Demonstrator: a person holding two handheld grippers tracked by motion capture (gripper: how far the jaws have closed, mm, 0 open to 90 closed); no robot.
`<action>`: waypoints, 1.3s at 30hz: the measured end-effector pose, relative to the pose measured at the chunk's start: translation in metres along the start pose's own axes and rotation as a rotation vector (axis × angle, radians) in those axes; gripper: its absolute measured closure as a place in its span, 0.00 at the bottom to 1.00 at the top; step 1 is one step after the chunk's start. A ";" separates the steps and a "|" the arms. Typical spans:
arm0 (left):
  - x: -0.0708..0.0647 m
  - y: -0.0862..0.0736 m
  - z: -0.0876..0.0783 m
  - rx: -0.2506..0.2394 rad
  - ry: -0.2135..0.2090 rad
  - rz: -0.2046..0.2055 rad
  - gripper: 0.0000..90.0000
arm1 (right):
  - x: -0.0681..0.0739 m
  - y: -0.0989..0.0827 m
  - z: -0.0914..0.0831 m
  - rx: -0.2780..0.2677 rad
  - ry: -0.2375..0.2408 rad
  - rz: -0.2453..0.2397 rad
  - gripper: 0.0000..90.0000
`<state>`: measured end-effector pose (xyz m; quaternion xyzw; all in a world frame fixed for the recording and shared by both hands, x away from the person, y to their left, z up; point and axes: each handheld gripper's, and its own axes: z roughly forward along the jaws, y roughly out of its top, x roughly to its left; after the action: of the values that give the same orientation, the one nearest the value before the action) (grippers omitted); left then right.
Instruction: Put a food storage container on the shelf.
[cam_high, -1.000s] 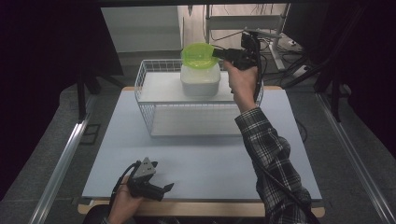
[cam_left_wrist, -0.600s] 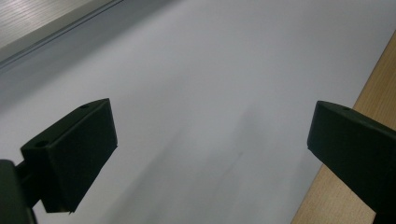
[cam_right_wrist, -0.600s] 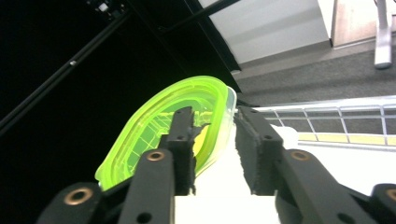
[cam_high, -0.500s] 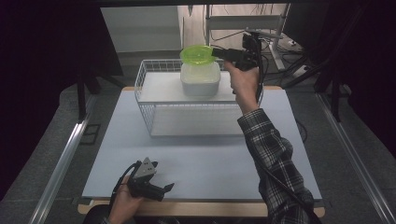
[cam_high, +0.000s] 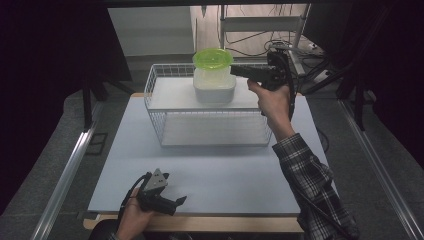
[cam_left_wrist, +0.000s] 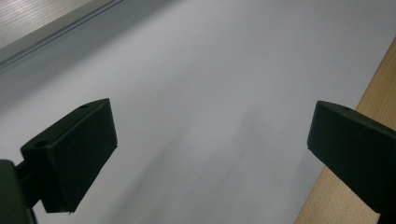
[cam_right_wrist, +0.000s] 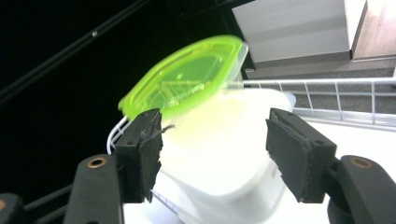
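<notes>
A lab test bay is showing here: dark curtains (cam_high: 60, 45) are enclosing a pale worktop (cam_high: 220, 175), cabling (cam_high: 250, 37) is trailing over a metal rack (cam_high: 260, 22) behind.

We see a translucent lime-green plastic lid (cam_right_wrist: 187, 77), glossy, on a milky white plastic tub (cam_right_wrist: 224, 154) with a smooth sheen. The white wire basket (cam_high: 210, 127) looks like coated metal. The pale grey tabletop (cam_high: 210, 175) is matt and smooth, edged in light wood (cam_left_wrist: 355, 186). We note a checked cloth sleeve (cam_high: 315, 185).
</notes>
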<state>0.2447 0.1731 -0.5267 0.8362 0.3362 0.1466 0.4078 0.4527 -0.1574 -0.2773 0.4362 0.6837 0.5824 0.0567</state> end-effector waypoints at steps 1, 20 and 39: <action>0.000 0.000 0.000 0.000 0.001 0.000 0.01 | 0.000 -0.003 -0.002 0.004 0.005 -0.013 0.38; 0.000 0.001 0.001 0.019 -0.007 -0.016 0.02 | 0.013 -0.073 -0.022 0.097 0.023 -0.223 0.24; -0.001 0.001 0.001 0.027 -0.008 -0.020 0.02 | 0.000 -0.115 -0.030 0.135 -0.010 -0.296 0.08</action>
<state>0.2450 0.1716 -0.5267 0.8387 0.3450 0.1348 0.3991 0.3738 -0.1731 -0.3646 0.3362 0.7779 0.5182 0.1159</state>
